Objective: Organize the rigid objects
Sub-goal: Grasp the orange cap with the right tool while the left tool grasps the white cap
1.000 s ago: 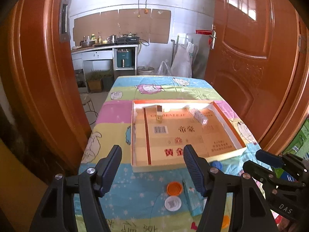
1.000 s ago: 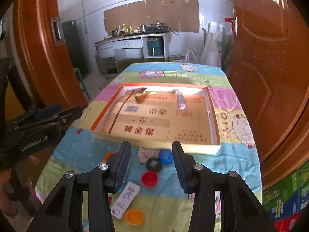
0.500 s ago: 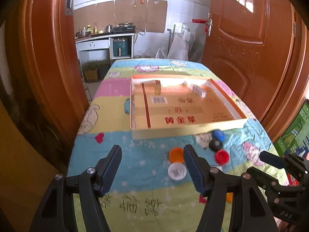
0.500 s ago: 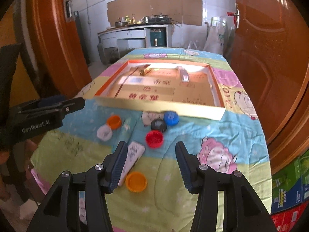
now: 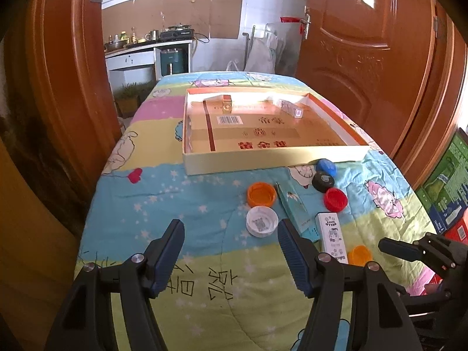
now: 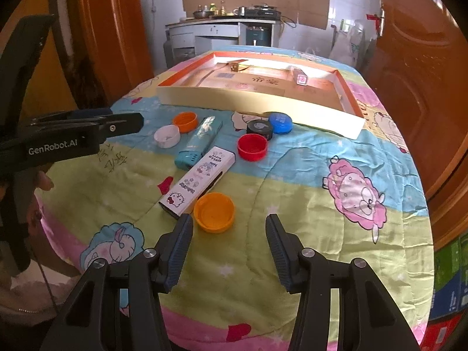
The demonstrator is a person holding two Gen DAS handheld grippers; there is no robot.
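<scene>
On the cartoon quilt lie several bottle caps: orange (image 5: 261, 194), white (image 5: 261, 221), red (image 5: 335, 199), black (image 5: 322, 180), blue (image 5: 326, 166). Between them lie a teal box (image 5: 295, 207) and a white Hello Kitty box (image 6: 199, 181). My left gripper (image 5: 231, 234) hangs open over bare quilt, the white cap just ahead of its right finger. My right gripper (image 6: 229, 228) is open and holds nothing. A second orange cap (image 6: 214, 211) lies just ahead of its left finger. Behind the caps stands a shallow cardboard tray (image 5: 272, 161).
The tray holds a small gold box (image 5: 226, 103) and a pale box (image 5: 291, 108) near its far wall. Orange wooden doors (image 5: 365, 58) flank the table on both sides. The left gripper's fingers (image 6: 125, 122) reach in from the left of the right wrist view, with a hand below.
Both grippers have come down and tilted toward the table, so the caps and boxes now fill the near view. The right jaws stand a little wider than a second ago.
</scene>
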